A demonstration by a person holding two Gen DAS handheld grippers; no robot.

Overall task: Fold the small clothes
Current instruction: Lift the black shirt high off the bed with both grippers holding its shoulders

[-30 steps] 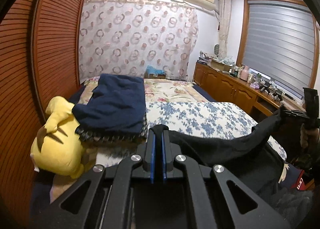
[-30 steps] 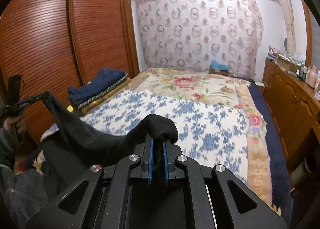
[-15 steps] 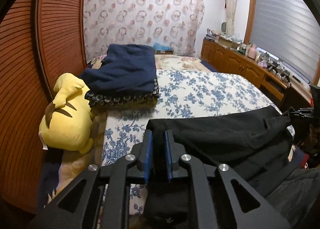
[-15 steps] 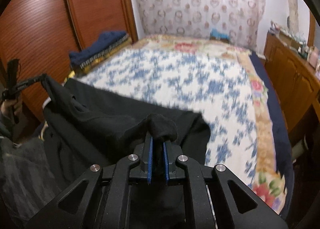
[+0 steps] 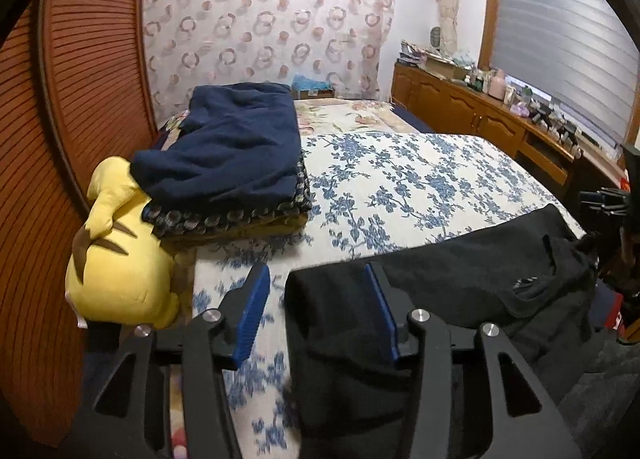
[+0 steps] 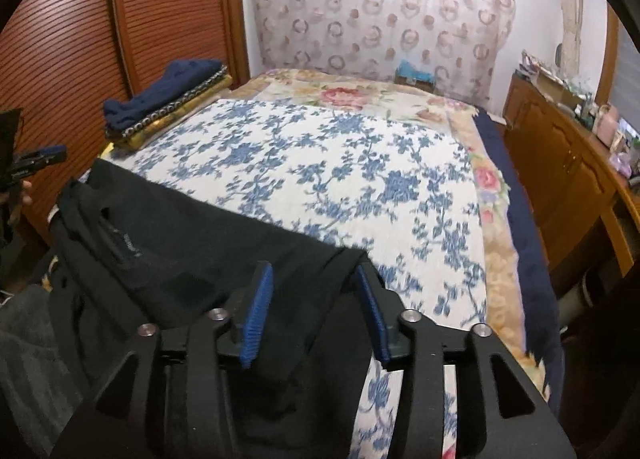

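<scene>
Left wrist view shows you the black garment [image 5: 460,283] lying across the near edge of the bed, on the blue-flowered cover [image 5: 400,179], its long axis running from one of your tools to the other and part of it hanging off toward you. Your left gripper [image 5: 316,307] stands spread, nothing pinched, with that end of the cloth lying loose between and under its blue pads [image 5: 252,311]. Your right gripper [image 6: 316,309] is spread too, empty, and the garment's other corner sits between its fingers. So each tool is at its own end, and neither is nearer the middle. A fold along the length would likely want both ends picked up again. Farther off, a navy folded stack [image 5: 228,155] rests against the yellow plush toy [image 5: 116,255] by the wooden wardrobe [image 5: 92,59].
</scene>
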